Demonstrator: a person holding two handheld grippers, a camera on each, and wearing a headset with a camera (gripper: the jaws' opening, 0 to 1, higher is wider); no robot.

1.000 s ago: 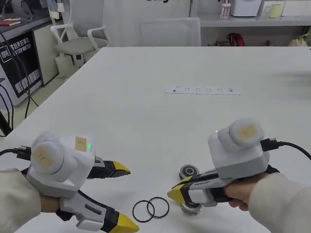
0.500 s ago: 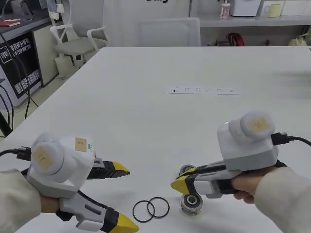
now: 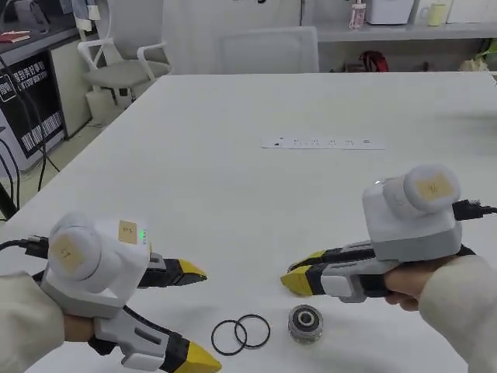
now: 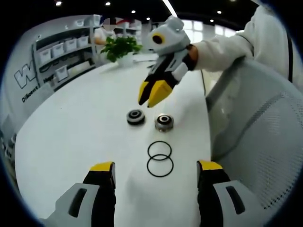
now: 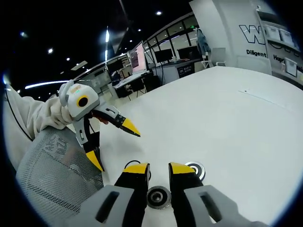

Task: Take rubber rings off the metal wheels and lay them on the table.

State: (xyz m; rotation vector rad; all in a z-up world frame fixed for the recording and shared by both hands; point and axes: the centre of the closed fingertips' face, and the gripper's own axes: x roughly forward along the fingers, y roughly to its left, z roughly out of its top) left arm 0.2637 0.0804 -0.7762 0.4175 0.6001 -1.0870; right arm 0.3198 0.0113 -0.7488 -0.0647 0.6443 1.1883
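Right claw [image 3: 299, 280] is slightly parted and empty, hovering near the wheels. Left claw [image 3: 194, 315] is spread wide and empty. Two thin black rubber rings [image 3: 241, 332] lie overlapping on the smooth white table [image 3: 233, 171]. Near wheel [image 3: 304, 322] looks like bare shiny metal. Far wheel [image 4: 136, 117] has a dark rim, so its ring is likely still on. Pin that wheel with one claw, hook the soft ring edge with the other tip, roll it off.

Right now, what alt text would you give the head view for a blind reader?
Two overlapping black rubber rings and a metal wheel lie on a white table between two handheld grippers: left gripper wide open, right gripper near the wheel.
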